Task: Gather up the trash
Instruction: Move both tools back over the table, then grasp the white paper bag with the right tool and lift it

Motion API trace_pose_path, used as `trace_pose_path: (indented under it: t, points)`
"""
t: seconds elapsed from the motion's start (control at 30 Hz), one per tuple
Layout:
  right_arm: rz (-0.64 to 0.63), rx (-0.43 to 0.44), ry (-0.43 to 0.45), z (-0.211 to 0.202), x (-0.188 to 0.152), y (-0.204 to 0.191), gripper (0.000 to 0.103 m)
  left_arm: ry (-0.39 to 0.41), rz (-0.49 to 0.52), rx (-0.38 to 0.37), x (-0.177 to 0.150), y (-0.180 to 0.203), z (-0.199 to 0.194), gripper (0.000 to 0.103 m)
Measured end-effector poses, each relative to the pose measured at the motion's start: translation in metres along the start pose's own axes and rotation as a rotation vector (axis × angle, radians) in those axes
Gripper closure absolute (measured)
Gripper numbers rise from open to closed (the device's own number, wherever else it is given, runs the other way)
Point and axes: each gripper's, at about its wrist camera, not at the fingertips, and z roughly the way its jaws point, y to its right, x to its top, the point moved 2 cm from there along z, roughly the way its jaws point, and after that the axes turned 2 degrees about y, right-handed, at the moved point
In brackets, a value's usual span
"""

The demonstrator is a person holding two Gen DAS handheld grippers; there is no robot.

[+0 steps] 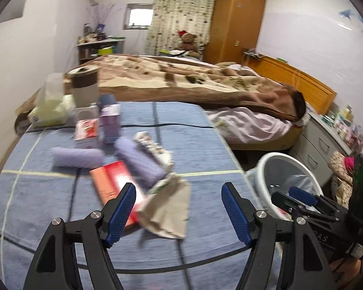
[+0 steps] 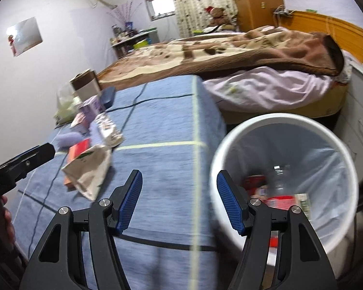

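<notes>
Standing apart and empty, both tools, left [image 1: 179, 213] and right [image 2: 179, 201], risked snagging the cloth under the crumpled bag [image 1: 168, 209] at frame centre, missing the bin [image 2: 284, 181] lower right.

Table cloth [image 1: 200, 145]: blue, crossed by thin dark and pale yellow-green lines; on it two lilac rolled towels [image 1: 77, 157], a red and orange box [image 1: 113, 181], a beige crumpled paper bag [image 1: 169, 207] with a touch of green print, and a purple carton [image 1: 111, 125]. Bin [image 2: 232, 142]: white, lined with a clear bag, holding red-labelled packaging; gripper pads [image 2: 130, 203]: ribbed blue on black arms. Blanket [image 1: 181, 77]: brown and cream patterned, over pale pink sheets [image 1: 249, 123]; wardrobe [image 1: 237, 19] and headboard [image 1: 300, 82]: orange wood; curtain [image 1: 181, 14]: cream with small dark motifs, blue at the top.
</notes>
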Motion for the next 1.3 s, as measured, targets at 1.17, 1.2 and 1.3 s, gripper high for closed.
trace_pose_path:
  t: [1.17,1.2,1.3]
  points:
    - [-0.038,0.220,-0.220,0.088,-0.007,-0.086,0.089,-0.144,-0.170,0.006,0.001,-0.108,0.078,0.030]
    - [-0.051,0.214,-0.214,0.087,-0.006,-0.086,0.090,-0.152,-0.170,0.007,0.002,-0.106,0.081,0.030]
    - [-0.076,0.180,-0.196,0.085,-0.001,-0.082,0.094,-0.162,-0.174,0.002,0.002,-0.103,0.087,0.030]
